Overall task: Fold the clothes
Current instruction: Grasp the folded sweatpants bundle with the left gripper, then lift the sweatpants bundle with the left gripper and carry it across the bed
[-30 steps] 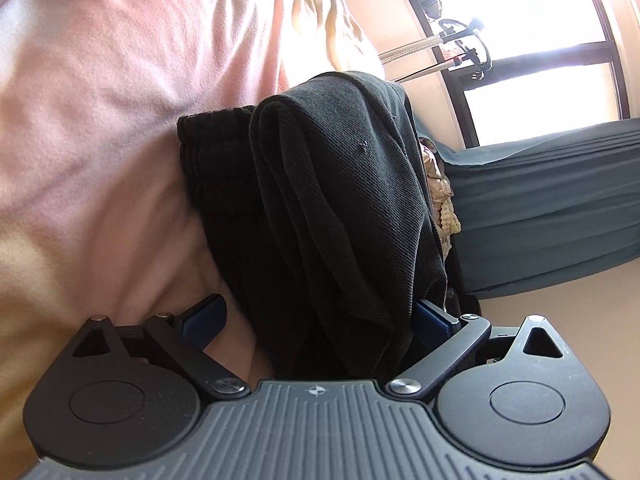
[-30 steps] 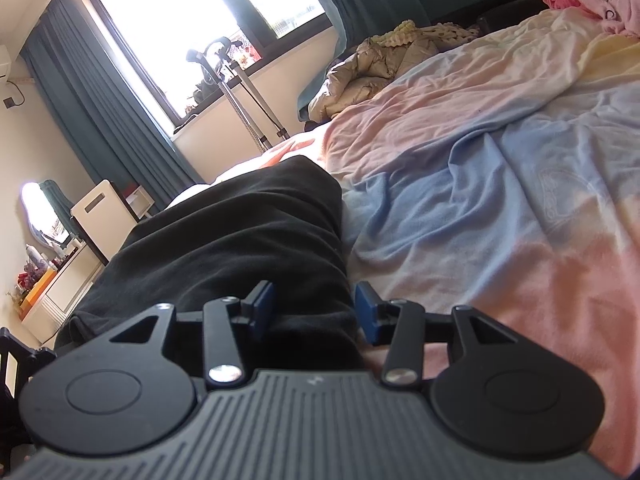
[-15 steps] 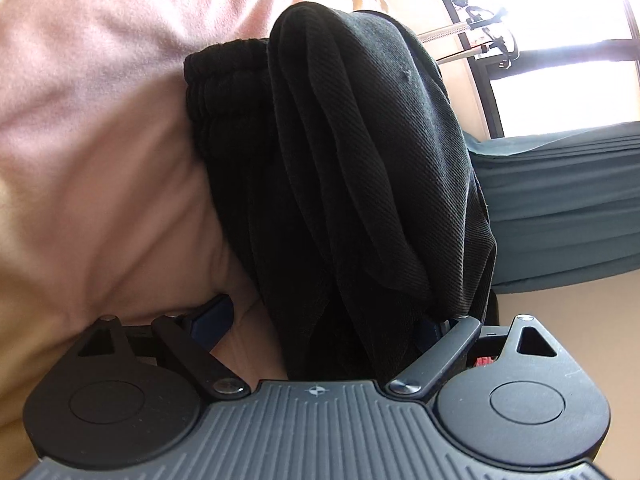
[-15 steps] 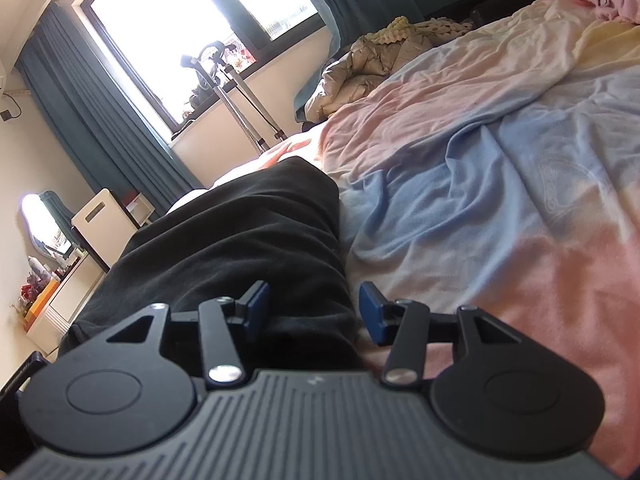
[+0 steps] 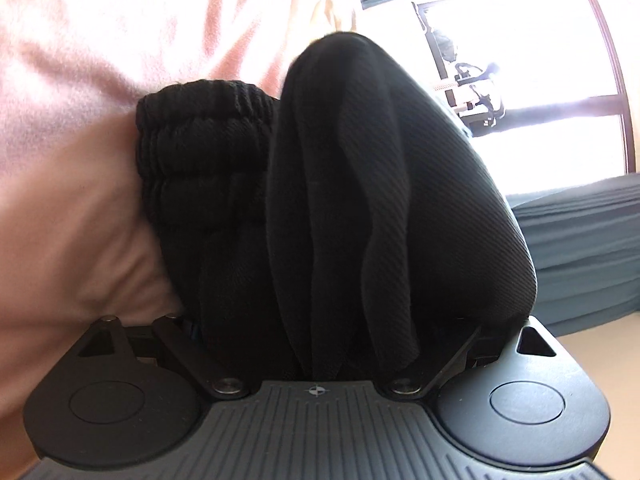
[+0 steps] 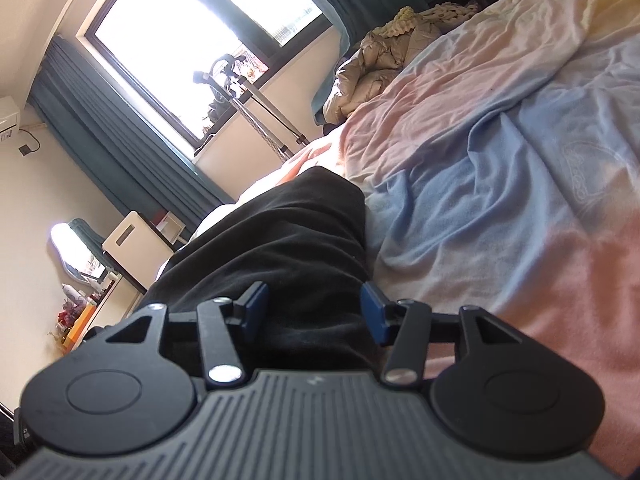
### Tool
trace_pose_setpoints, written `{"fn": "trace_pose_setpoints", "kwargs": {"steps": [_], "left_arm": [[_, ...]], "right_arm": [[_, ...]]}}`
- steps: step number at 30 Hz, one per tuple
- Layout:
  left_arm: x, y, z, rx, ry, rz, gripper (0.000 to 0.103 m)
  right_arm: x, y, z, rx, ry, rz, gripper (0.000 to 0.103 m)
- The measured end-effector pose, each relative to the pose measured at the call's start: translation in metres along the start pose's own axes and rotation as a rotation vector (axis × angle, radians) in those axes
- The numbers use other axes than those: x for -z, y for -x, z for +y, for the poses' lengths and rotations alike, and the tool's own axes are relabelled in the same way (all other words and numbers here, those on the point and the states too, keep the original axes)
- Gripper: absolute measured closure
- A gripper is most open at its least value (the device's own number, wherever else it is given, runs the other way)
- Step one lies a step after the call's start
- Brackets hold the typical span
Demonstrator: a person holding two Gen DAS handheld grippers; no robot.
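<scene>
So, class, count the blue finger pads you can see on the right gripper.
2. One blue pad sits over the black garment; the other is at the garment's edge beside the pastel bedsheet. None seems hidden here.

Both the left gripper [image 5: 332,332] and the right gripper [image 6: 314,312] are matt black units with a ribbed grey housing flanked by two round caps. Silver screws fix the black linkage arms, and triangular cut-outs mark the outer brackets. The right unit's fingers [image 6: 256,308] carry blue pads.
</scene>
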State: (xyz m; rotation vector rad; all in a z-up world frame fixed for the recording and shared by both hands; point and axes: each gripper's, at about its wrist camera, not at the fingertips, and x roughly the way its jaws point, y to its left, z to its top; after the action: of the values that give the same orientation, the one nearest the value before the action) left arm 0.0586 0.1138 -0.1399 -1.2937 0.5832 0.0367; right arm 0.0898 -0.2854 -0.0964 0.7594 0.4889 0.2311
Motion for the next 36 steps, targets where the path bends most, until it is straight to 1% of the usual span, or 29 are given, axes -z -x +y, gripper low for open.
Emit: {"fn": "trace_pose_setpoints", "kwargs": {"steps": [2,4,6,7,9,12,13,15,16,17,19,21,23,25,26,27,28,29,30,31,32,34,36], "left_arm": [[-0.003,-0.001,0.007,0.009,0.052,-0.01,0.012],[-0.003,-0.002,0.009,0.003,0.06,-0.02,0.011],[-0.003,-0.004,0.009,-0.004,0.065,-0.03,0.011],[0.0,-0.006,0.008,-0.01,0.047,-0.037,0.011],[0.004,-0.008,0.002,-0.015,0.003,-0.041,0.011],[0.009,-0.005,-0.003,0.02,-0.081,-0.04,0.011],[0.01,-0.003,-0.005,0.037,-0.111,-0.036,0.011],[0.012,-0.001,-0.01,0.101,-0.164,-0.019,0.011],[0.011,-0.002,-0.01,0.127,-0.165,-0.011,0.011],[0.01,-0.005,-0.006,0.117,-0.15,-0.006,0.011],[0.006,-0.012,0.001,0.096,-0.121,0.005,0.011],[0.003,-0.018,0.008,0.076,-0.093,0.014,0.016],[0.001,-0.02,0.011,0.065,-0.091,0.003,0.017],[0.002,-0.021,0.011,0.054,-0.091,-0.01,0.019],[0.002,-0.021,0.012,0.05,-0.099,-0.016,0.023],[0.003,-0.021,0.013,0.044,-0.108,-0.024,0.029],[0.004,-0.02,0.013,0.039,-0.117,-0.031,0.033],[0.005,-0.019,0.014,0.037,-0.123,-0.034,0.041],[0.006,-0.018,0.014,0.035,-0.129,-0.037,0.046],[0.008,-0.016,0.014,0.032,-0.137,-0.04,0.049],[0.009,-0.014,0.011,0.029,-0.156,-0.041,0.053],[0.011,-0.009,0.005,0.03,-0.182,-0.042,0.056],[0.013,-0.001,-0.002,0.045,-0.195,-0.045,0.058]], "right_arm": [[-0.003,-0.005,-0.004,-0.027,-0.037,0.005,0.042],[-0.005,-0.013,-0.01,-0.049,-0.069,0.026,0.039],[-0.006,-0.019,-0.017,-0.065,-0.112,0.04,0.032],[-0.006,-0.023,-0.022,-0.078,-0.146,0.049,0.028],[-0.008,-0.029,-0.032,-0.111,-0.216,0.071,0.026],[-0.012,-0.037,-0.039,-0.142,-0.276,0.099,0.022],[-0.014,-0.04,-0.039,-0.148,-0.282,0.115,0.021],[-0.018,-0.045,-0.036,-0.152,-0.26,0.158,0.019],[-0.02,-0.048,-0.034,-0.157,-0.252,0.176,0.015],[-0.022,-0.051,-0.034,-0.164,-0.251,0.189,0.013],[-0.024,-0.058,-0.035,-0.18,-0.266,0.209,0.011],[-0.024,-0.063,-0.037,-0.188,-0.275,0.221,0.011],[-0.024,-0.068,-0.037,-0.193,-0.272,0.235,0.012],[-0.025,-0.072,-0.034,-0.19,-0.244,0.257,0.012],[-0.025,-0.074,-0.031,-0.182,-0.221,0.267,0.014],[-0.025,-0.074,-0.027,-0.163,-0.198,0.269,0.018],[-0.025,-0.073,-0.023,-0.138,-0.176,0.266,0.028],[-0.025,-0.071,-0.02,-0.119,-0.163,0.26,0.037],[-0.025,-0.069,-0.018,-0.106,-0.156,0.248,0.041],[-0.025,-0.066,-0.016,-0.094,-0.15,0.235,0.049],[-0.026,-0.063,-0.013,-0.085,-0.145,0.218,0.054],[-0.03,-0.053,-0.005,-0.078,-0.138,0.177,0.059],[-0.037,-0.041,0.004,-0.099,-0.135,0.14,0.061]]}}
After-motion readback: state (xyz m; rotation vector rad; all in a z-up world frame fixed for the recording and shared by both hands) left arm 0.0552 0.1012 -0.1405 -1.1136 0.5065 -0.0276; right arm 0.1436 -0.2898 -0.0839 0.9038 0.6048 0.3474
